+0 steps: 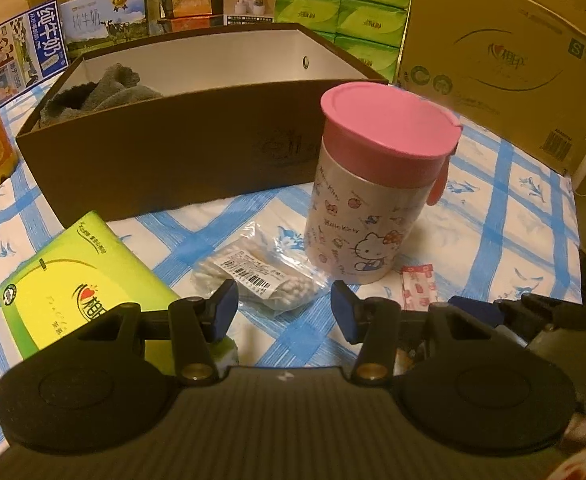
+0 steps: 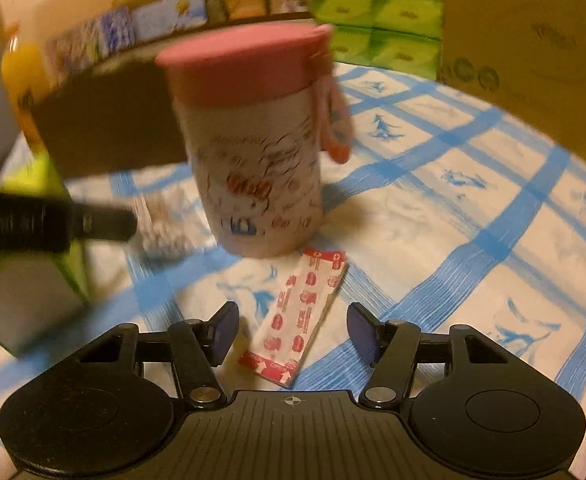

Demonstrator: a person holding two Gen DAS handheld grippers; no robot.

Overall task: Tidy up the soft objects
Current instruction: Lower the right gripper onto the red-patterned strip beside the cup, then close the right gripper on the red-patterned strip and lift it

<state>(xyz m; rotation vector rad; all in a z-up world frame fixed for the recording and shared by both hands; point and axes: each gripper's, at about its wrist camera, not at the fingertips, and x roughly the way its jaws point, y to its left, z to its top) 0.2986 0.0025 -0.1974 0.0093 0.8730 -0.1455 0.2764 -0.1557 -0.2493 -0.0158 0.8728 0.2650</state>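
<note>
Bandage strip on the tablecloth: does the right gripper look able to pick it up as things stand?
Probably yes. The right gripper is open with the bandage strip lying flat between its fingers, nothing on top; the pink-lidded cup stands just beyond.

All places are taken from the pink-lidded printed cup (image 1: 367,188) standing on the blue-checked cloth (image 1: 493,216). Behind it to the left is the open brown cardboard box (image 1: 165,160), with a grey towel (image 1: 93,94) inside. Before it to the left lies a clear bag of cotton swabs (image 1: 261,276), farther left a green tissue pack (image 1: 81,280). Just before it to the right lies a red-printed plaster strip (image 1: 419,286).
</note>
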